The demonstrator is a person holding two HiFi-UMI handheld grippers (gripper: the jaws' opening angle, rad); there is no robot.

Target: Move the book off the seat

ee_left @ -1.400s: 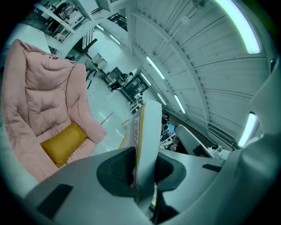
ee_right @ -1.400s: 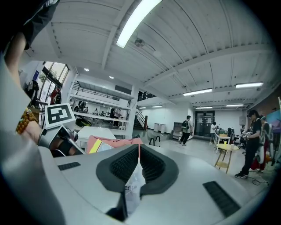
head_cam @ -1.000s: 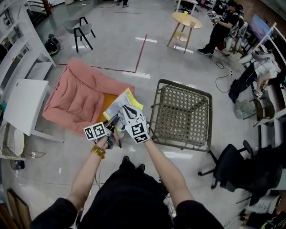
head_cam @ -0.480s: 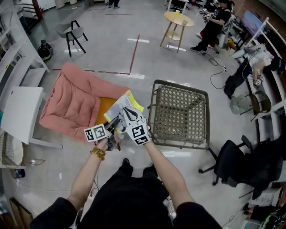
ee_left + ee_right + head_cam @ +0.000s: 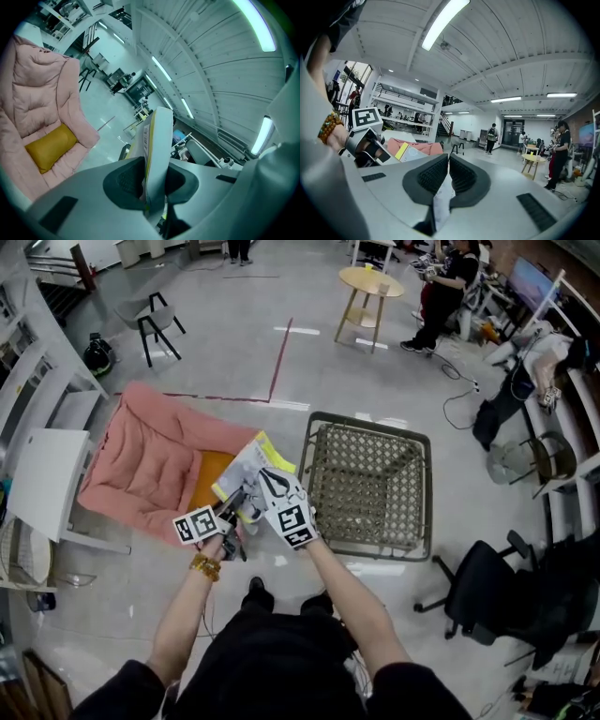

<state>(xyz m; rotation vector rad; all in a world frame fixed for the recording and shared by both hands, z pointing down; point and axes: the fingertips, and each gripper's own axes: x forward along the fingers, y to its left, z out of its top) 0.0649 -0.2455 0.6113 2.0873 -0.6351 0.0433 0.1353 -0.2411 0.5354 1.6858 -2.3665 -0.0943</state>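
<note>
between the pink seat (image 5: 141,456) and the woven chair (image 5: 370,486), the book (image 5: 248,463) hangs in the air, carried at its near edge by both grippers. it looks clear of the padding, above the seat's right margin and the mustard cushion (image 5: 206,482), so the lift seems done and only the setting down is left. the left gripper (image 5: 152,180) has its fingers (image 5: 123,180) clamped across the book's full thickness, with the book standing on edge between them. a grip through the whole block of pages probably carries the weight. the right gripper (image 5: 447,176) has its fingers (image 5: 433,174) almost together, pinching just a thin white leaf or cover of the same book, likely to stop it fanning open or sagging.

the book is a soft paperback with a pale grey cover, a yellow band along one edge and what looks like a barcode on the side facing the left gripper's camera. its pages bend a little. the seat is puffy quilted pink fabric stitched in channels, and the cushion on it is smooth and rectangular. the chair is an open wicker lattice in a dark frame, stiff and see-through. the floor (image 5: 234,362) is pale and polished.
</note>
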